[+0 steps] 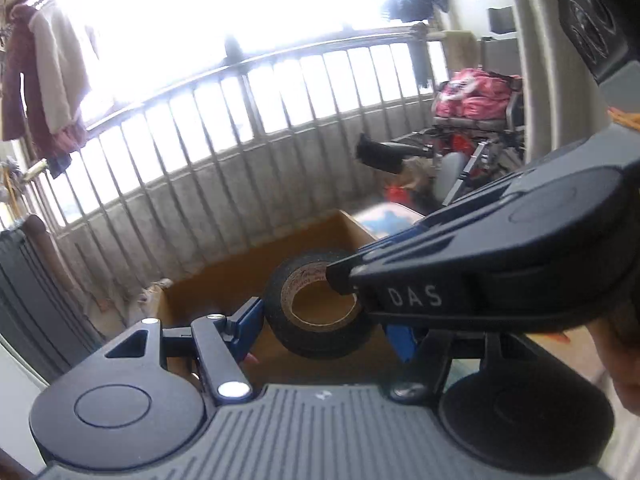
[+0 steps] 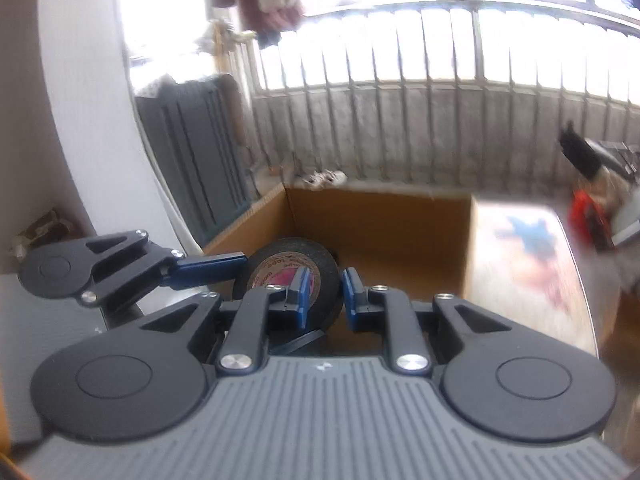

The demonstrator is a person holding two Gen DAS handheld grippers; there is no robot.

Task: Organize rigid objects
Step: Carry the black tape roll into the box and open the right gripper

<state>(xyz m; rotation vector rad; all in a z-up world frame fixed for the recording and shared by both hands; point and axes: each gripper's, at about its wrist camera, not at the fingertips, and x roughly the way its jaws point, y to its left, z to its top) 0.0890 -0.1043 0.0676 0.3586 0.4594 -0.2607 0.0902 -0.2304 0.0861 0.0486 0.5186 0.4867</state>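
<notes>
A black tape roll (image 1: 316, 346) with a brown core hangs above an open cardboard box (image 1: 224, 280). My left gripper (image 1: 326, 328) is shut on it, its blue pads (image 1: 250, 326) pressing the roll's outer sides. My right gripper (image 1: 340, 280) comes in from the right with one finger inside the core. In the right wrist view the right gripper (image 2: 326, 296) pinches the wall of the tape roll (image 2: 324, 266), one pad inside and one outside. The left gripper's finger (image 2: 212, 272) touches the roll from the left. Below lies the box (image 2: 380, 224).
A barred metal railing (image 1: 224, 148) runs behind the box under bright windows. A dark radiator (image 2: 192, 152) stands to the left, and clothes (image 1: 48, 80) hang above. A patterned surface (image 2: 520, 248) adjoins the box, and a cart with pink fabric (image 1: 472, 96) stands far right.
</notes>
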